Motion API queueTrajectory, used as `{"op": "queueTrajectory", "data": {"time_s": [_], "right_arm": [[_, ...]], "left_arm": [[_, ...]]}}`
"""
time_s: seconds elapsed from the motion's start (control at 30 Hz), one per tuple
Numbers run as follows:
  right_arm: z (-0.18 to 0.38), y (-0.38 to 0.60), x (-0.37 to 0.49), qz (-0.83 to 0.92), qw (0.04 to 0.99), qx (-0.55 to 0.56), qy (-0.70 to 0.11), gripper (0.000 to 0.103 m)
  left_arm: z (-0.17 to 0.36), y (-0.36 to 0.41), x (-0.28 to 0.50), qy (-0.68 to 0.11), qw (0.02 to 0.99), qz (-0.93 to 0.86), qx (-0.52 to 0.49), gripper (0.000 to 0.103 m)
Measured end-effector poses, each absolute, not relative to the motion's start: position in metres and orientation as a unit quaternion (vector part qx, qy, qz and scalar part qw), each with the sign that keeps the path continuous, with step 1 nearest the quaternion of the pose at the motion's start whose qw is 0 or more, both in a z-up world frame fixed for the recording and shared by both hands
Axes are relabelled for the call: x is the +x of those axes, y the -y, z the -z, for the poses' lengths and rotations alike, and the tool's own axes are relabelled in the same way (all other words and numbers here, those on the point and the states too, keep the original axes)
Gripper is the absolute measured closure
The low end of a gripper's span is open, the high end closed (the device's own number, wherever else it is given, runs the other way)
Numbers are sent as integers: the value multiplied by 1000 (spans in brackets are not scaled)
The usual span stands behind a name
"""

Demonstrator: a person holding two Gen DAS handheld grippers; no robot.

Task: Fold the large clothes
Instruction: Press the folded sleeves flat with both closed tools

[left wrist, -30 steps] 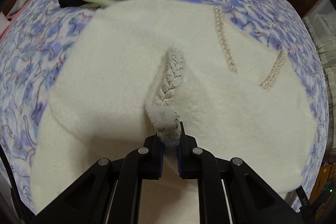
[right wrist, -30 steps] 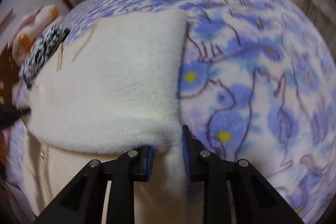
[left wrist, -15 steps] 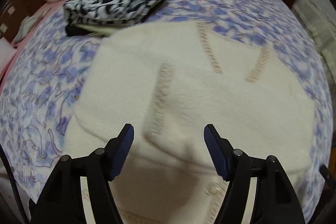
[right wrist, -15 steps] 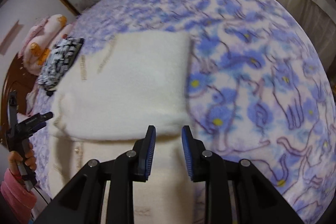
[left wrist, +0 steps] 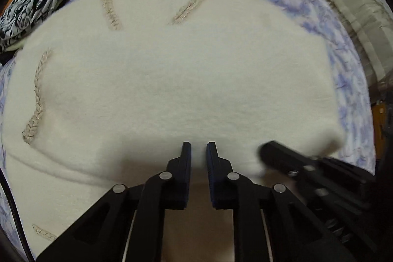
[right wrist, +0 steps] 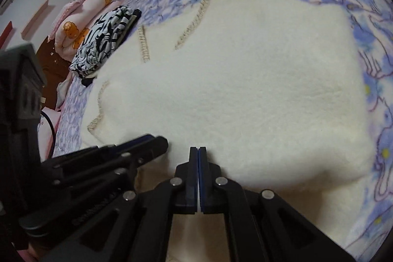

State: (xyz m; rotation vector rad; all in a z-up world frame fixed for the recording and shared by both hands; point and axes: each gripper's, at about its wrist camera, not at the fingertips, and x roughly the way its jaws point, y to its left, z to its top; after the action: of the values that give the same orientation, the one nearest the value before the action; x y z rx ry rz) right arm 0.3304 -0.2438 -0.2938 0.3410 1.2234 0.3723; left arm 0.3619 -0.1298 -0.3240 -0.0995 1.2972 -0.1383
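A large cream-white fleecy garment with braided beige trim (left wrist: 172,80) lies folded on a bed covered by a blue-and-lilac floral bedspread (right wrist: 378,95), filling most of both wrist views. Its near folded edge runs across just in front of both tools. The left hand-held gripper (left wrist: 198,151) points steeply down over that edge; its jaws are closing, with a narrow gap between the blue pads and the fleece edge lying in that gap, though whether the pads press on it cannot be told. The right hand-held gripper (right wrist: 198,151) is fully closed, pads together with nothing seen between them, its tips at the fold edge. The two tools sit close beside each other. A folded black-and-white patterned cloth (right wrist: 105,41) rests at the garment's far left corner, near a pink pillow with orange bears (right wrist: 76,23).
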Motion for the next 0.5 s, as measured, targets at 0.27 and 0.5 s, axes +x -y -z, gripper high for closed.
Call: {"op": "queueTrajectory", "data": {"time_s": [0.27, 0.5], "right_arm": [[291, 332, 327, -73, 807, 127, -572, 103], [259, 360, 320, 20, 832, 78, -549, 103]], "left_arm": [[323, 51, 355, -572, 820, 22, -13, 93], [305, -45, 365, -571, 805, -70, -148, 94]]}}
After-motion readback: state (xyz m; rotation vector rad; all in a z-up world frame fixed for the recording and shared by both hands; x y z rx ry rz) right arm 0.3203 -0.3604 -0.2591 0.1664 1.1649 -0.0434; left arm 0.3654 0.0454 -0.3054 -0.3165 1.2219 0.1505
